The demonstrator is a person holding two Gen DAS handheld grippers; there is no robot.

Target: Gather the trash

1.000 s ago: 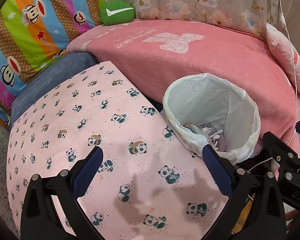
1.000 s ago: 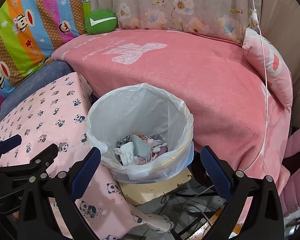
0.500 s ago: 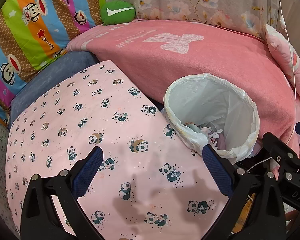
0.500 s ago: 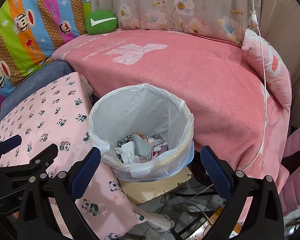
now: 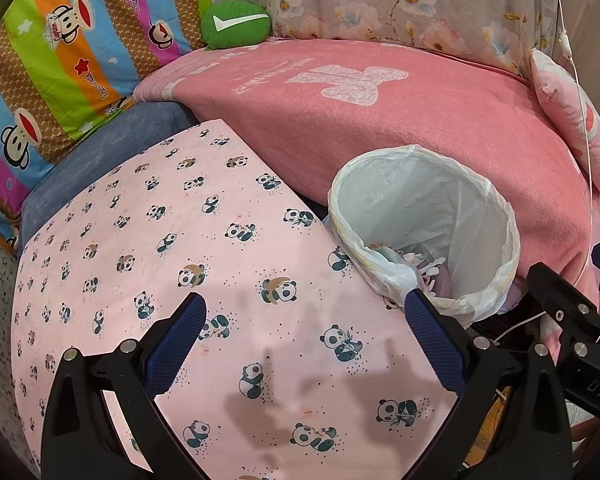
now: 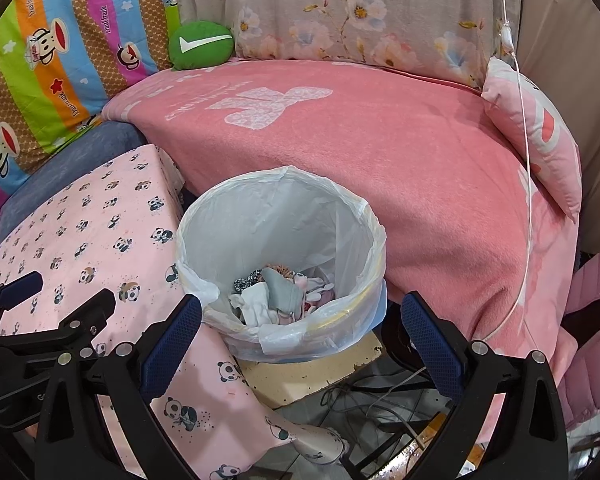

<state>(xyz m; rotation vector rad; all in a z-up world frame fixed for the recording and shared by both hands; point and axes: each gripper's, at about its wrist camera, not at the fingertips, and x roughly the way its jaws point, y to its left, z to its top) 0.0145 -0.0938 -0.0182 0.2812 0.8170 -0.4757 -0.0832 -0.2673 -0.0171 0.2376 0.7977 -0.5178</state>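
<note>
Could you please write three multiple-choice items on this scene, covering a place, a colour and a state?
1. Where does the trash bin stand?
A. On the pink blanket
B. Between the panda-print cloth and the pink blanket
C. Behind the green cushion

2. What colour is the small cushion with the white tick?
A. Green
B. Yellow
C. Purple

3. How are the right tongs?
A. Shut on a sock
B. Shut on the bin liner
C. Open and holding nothing

Answers: 1 B, the bin sits low in the gap between the two. 2 A, it is plainly green. 3 C, the blue pads stand wide apart with nothing between them.
</note>
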